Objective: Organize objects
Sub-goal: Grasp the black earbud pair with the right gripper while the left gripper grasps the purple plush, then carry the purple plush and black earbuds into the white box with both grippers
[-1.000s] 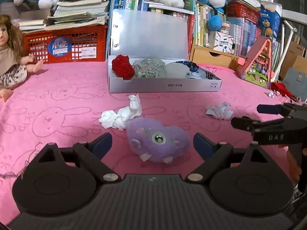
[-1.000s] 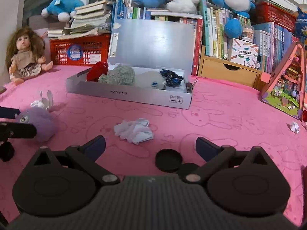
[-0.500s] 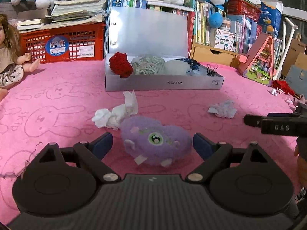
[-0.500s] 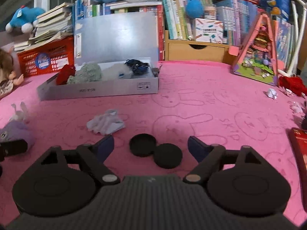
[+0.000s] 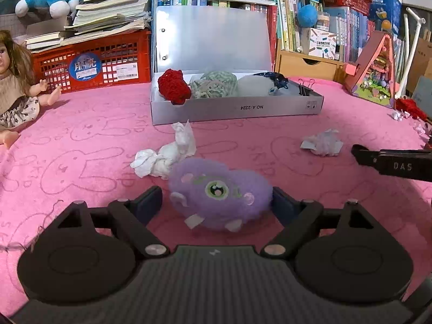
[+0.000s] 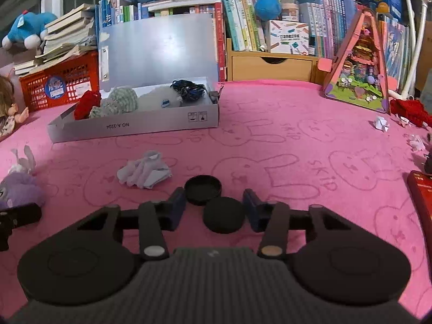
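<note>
Purple fuzzy one-eyed plush toy (image 5: 220, 195) lies on pink bunny-print bench cover (image 5: 81, 162), in front of open grey box (image 5: 237, 108), between pads of left tongs (image 5: 217, 202); right pad touches, left just clear: closing, not gripped.

Box holds red yarn (image 5: 174, 86), so likely destination.

Right tongs (image 6: 213, 210) part-open, straddling two black round caps (image 6: 213, 199), in front of box, grip not made.

Crumpled tissue (image 5: 164, 154) touching plush, box-side; may snag.

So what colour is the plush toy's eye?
Green, on the purple plush toy; clearest in the left wrist view.
</note>
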